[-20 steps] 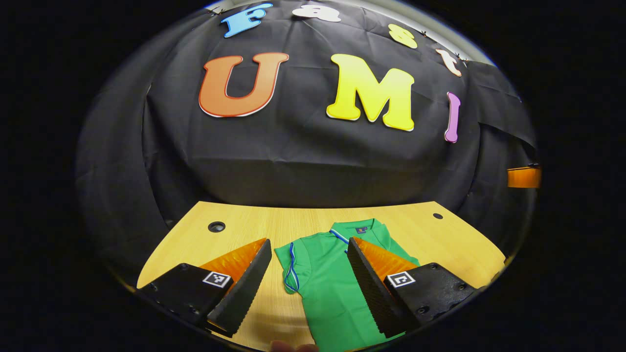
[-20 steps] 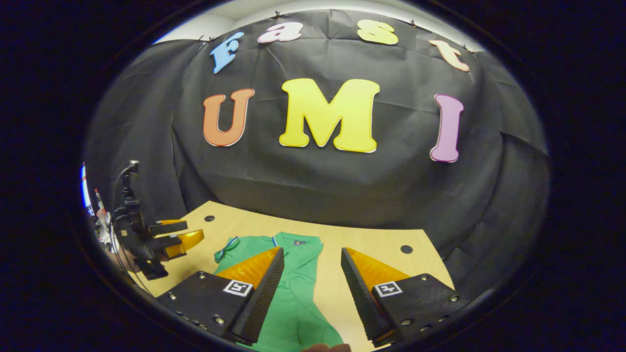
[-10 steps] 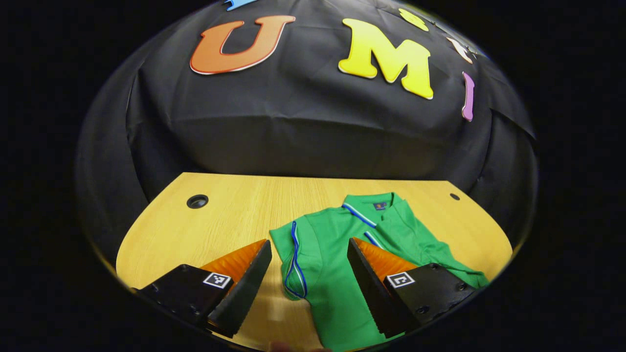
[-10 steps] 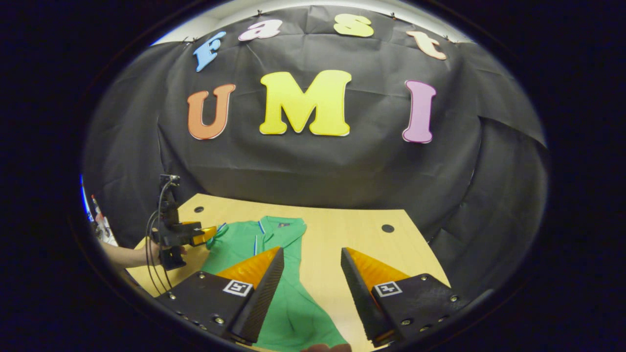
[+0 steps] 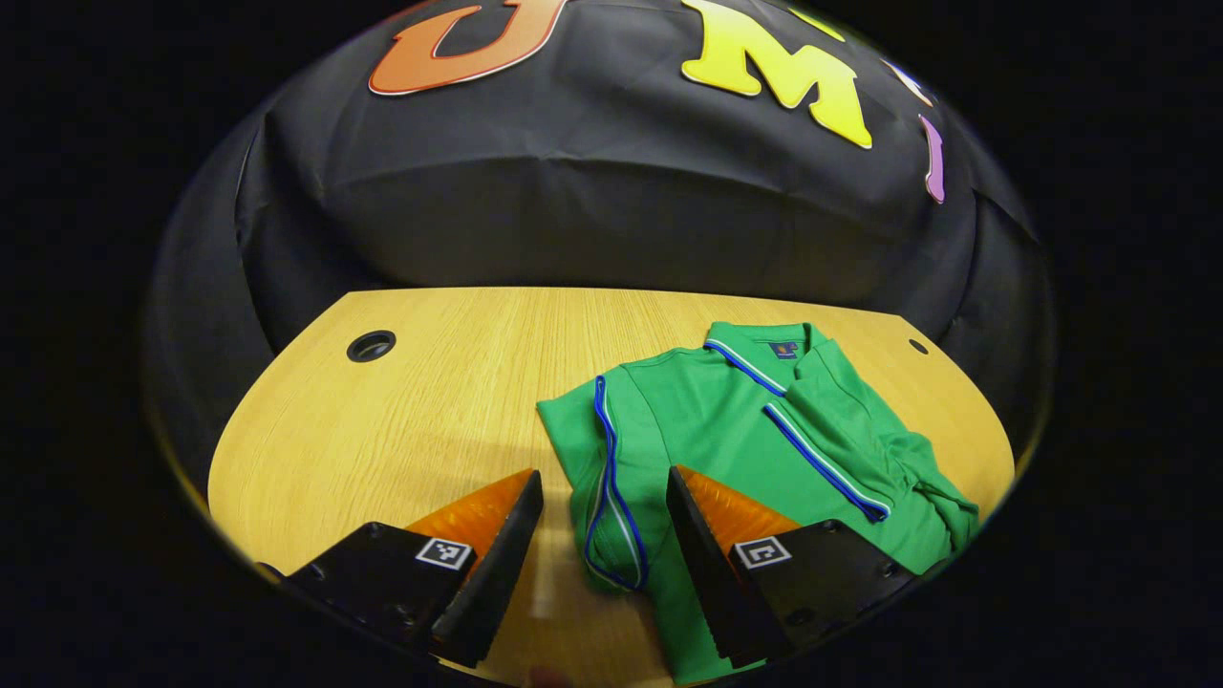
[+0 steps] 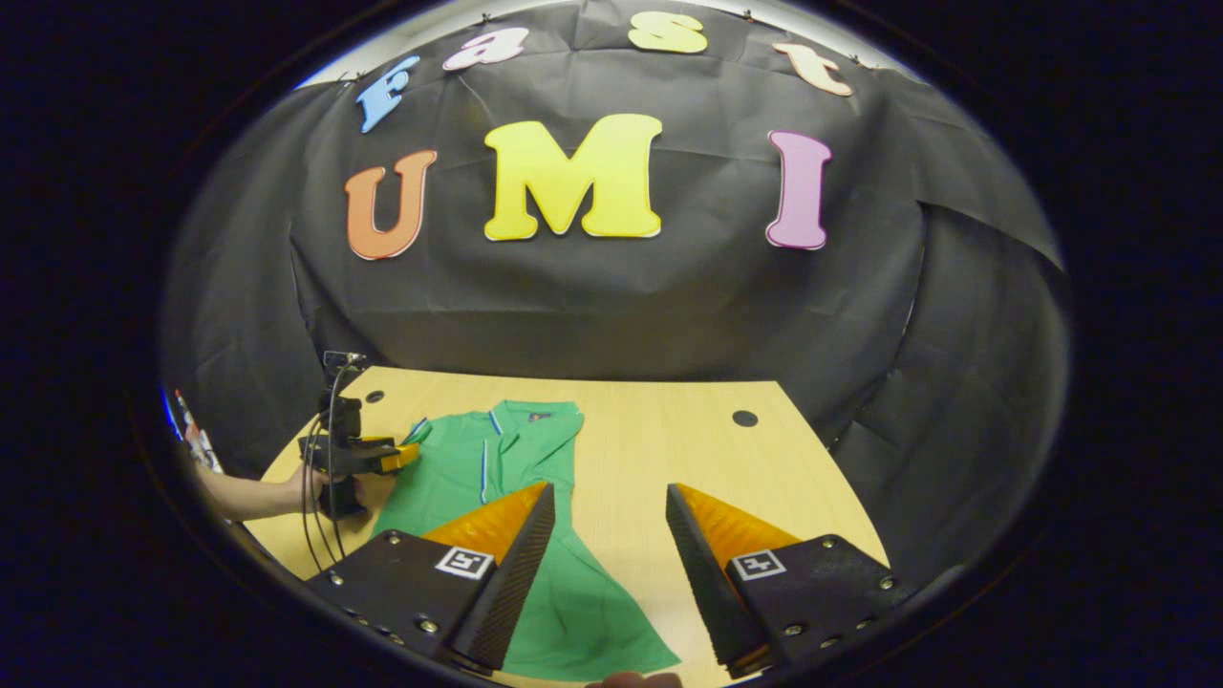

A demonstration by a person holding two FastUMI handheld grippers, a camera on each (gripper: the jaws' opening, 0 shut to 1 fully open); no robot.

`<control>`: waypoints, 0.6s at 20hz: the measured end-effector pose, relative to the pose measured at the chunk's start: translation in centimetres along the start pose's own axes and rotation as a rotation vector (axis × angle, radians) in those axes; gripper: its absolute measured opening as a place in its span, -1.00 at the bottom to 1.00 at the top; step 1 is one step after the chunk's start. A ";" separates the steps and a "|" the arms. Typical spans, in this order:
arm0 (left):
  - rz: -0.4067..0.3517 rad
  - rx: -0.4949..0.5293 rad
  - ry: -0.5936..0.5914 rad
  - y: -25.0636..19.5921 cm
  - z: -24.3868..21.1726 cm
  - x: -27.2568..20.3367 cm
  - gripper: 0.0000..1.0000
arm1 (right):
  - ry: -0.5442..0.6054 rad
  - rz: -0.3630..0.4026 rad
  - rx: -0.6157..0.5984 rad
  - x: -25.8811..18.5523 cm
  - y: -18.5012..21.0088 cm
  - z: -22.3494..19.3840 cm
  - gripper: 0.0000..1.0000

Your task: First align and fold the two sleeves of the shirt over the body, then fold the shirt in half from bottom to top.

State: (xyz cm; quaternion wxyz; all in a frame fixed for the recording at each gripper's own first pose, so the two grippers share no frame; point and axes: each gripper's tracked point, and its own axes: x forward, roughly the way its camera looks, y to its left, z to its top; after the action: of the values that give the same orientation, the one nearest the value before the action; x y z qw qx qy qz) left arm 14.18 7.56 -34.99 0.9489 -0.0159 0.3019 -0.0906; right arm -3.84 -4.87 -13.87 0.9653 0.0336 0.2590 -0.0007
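Note:
A green polo shirt (image 5: 707, 420) lies flat on the wooden table (image 5: 430, 401), collar (image 5: 764, 339) toward the wall. One sleeve (image 5: 841, 430) is folded over the body, its blue-and-white trim running diagonally. The other sleeve (image 5: 611, 516), edged with the same trim, sticks out at the side. My left gripper (image 5: 602, 473) is open, low over the table, with this sleeve's edge between its fingers. In the right gripper view the shirt (image 6: 459, 468) lies left of centre. My right gripper (image 6: 609, 489) is open above the bare table beside it. The left gripper (image 6: 396, 457) sits at the shirt's far sleeve.
Cable holes (image 5: 371, 345) (image 5: 918, 346) mark the table's back corners. The black cloth wall rises right behind the table. A person's hand (image 6: 287, 492) and trailing cables (image 6: 315, 516) hold the left gripper at the table's left edge.
My left gripper has dropped and moved forward to the unfolded sleeve, which now lies between its fingers, and the fingers stand slightly closer. The right gripper has barely moved.

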 end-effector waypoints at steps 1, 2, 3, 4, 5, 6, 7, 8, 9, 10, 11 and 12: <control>-0.001 0.006 0.009 0.2 -0.1 0.2 0.63 | 0.001 0.001 -0.003 0.1 0.0 0.0 0.50; -0.004 0.010 0.020 0.3 -0.3 0.5 0.60 | 0.004 0.002 -0.006 0.1 0.1 0.0 0.50; -0.002 0.011 0.038 0.4 -0.6 0.6 0.52 | 0.010 0.009 -0.009 0.1 0.1 -0.2 0.50; 0.000 0.017 0.035 0.5 -0.3 0.8 0.53 | 0.013 0.010 -0.010 0.1 0.2 -0.2 0.50; -0.004 0.017 0.035 0.5 -0.2 0.9 0.29 | 0.014 0.009 -0.008 0.1 0.1 -0.3 0.50; -0.010 0.010 0.040 0.5 -0.2 1.0 0.19 | 0.017 0.007 -0.002 0.1 0.1 -0.3 0.50; 0.005 0.012 0.056 0.8 -0.4 1.1 -0.14 | 0.020 0.008 0.002 0.2 0.1 -0.5 0.50; 0.005 0.025 0.052 0.9 -0.2 1.1 -0.32 | 0.025 0.008 0.006 0.3 0.1 -0.6 0.50; 0.003 0.039 0.063 0.9 -0.3 1.3 -0.50 | 0.030 0.007 0.007 0.4 0.0 -0.8 0.51; -0.004 0.051 0.069 0.9 -0.3 1.2 -0.58 | 0.032 0.007 0.013 0.4 -0.1 -0.9 0.51; -0.021 0.054 0.070 0.8 -0.3 1.2 -0.70 | 0.032 0.007 0.019 0.4 -0.2 -0.8 0.50; -0.027 0.057 0.071 0.7 -0.1 1.1 -0.75 | 0.032 0.005 0.025 0.6 -0.3 -0.8 0.51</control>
State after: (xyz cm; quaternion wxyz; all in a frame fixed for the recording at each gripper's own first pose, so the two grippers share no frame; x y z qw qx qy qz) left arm 15.16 8.00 -35.73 0.9364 0.0103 0.3323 -0.1128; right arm -3.77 -5.06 -14.86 0.9606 0.0463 0.2742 -0.0008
